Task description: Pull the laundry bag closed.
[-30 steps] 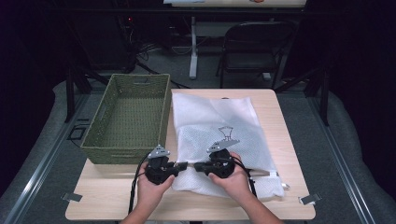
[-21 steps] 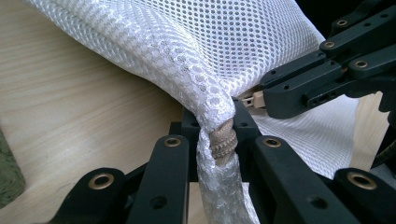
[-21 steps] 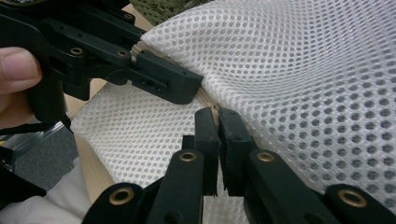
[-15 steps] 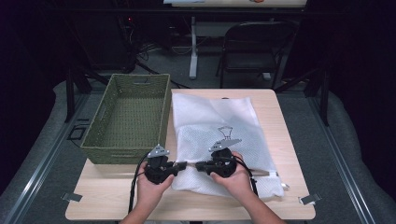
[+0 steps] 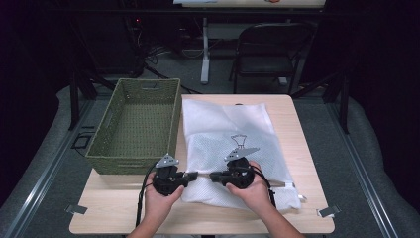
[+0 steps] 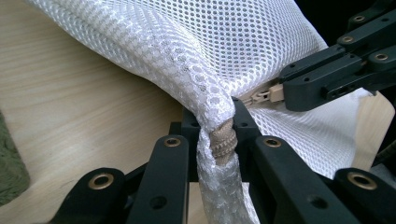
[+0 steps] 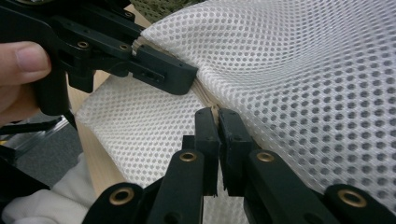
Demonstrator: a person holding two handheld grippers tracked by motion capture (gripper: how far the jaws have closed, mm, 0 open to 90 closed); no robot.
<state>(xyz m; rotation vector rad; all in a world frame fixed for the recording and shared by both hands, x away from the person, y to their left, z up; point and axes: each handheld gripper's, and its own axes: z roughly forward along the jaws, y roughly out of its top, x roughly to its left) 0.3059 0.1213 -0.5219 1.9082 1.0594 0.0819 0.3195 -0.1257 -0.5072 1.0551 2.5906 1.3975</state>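
Observation:
A white mesh laundry bag (image 5: 225, 124) lies flat on the wooden table (image 5: 124, 210), its zipper edge toward the person. My left gripper (image 5: 194, 174) is shut on the bag's near edge, and in the left gripper view (image 6: 218, 122) its jaws pinch bunched mesh and the beige zipper tape (image 6: 220, 140). My right gripper (image 5: 213, 176) faces it a short way to the right. Its jaws (image 7: 215, 116) are shut on the small beige zipper pull (image 6: 266, 95). The two grippers' tips nearly meet at the bag's edge, which is lifted a little off the table.
A green woven basket (image 5: 138, 119) stands on the table's left half, right beside the bag. Bare wood shows along the front and right edges. A dark folding chair (image 5: 267, 49) and desk legs stand beyond the far edge.

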